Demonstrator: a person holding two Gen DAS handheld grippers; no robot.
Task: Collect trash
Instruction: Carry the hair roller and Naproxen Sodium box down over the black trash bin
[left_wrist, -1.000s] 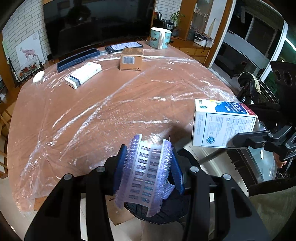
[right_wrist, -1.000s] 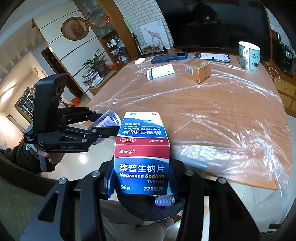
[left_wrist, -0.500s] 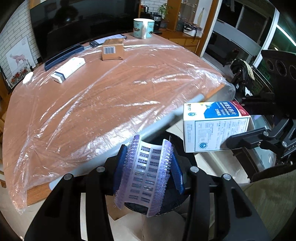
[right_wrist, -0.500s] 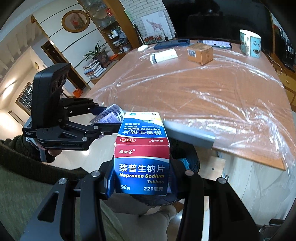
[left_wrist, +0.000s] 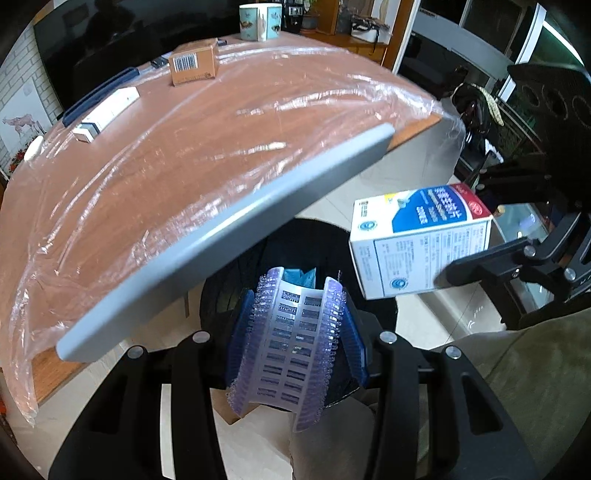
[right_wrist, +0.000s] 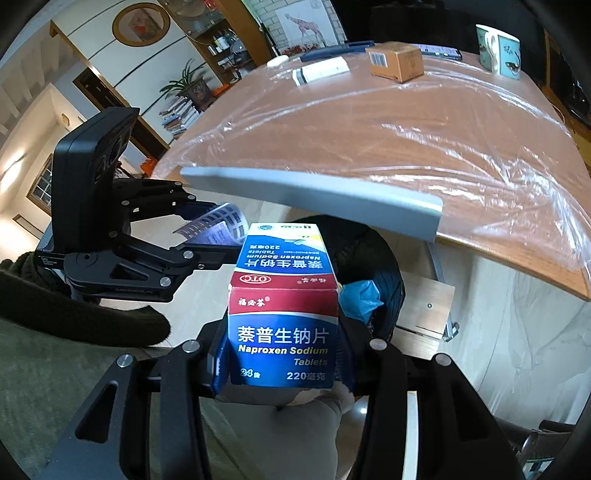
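Lower now: bent blister sheet (left_wrist: 295, 343), medicine box (right_wrist: 282, 317)

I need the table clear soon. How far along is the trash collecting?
Done: blue trash already lies in the black bin. In hand: the left gripper holds a blister sheet and the right gripper a tablet box, both above the bin. Left: a brown carton and a white box on the table.

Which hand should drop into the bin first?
Left, probably. Its blister sheet hangs directly over the black bin, while the right gripper's medicine box sits nearer the bin's rim.
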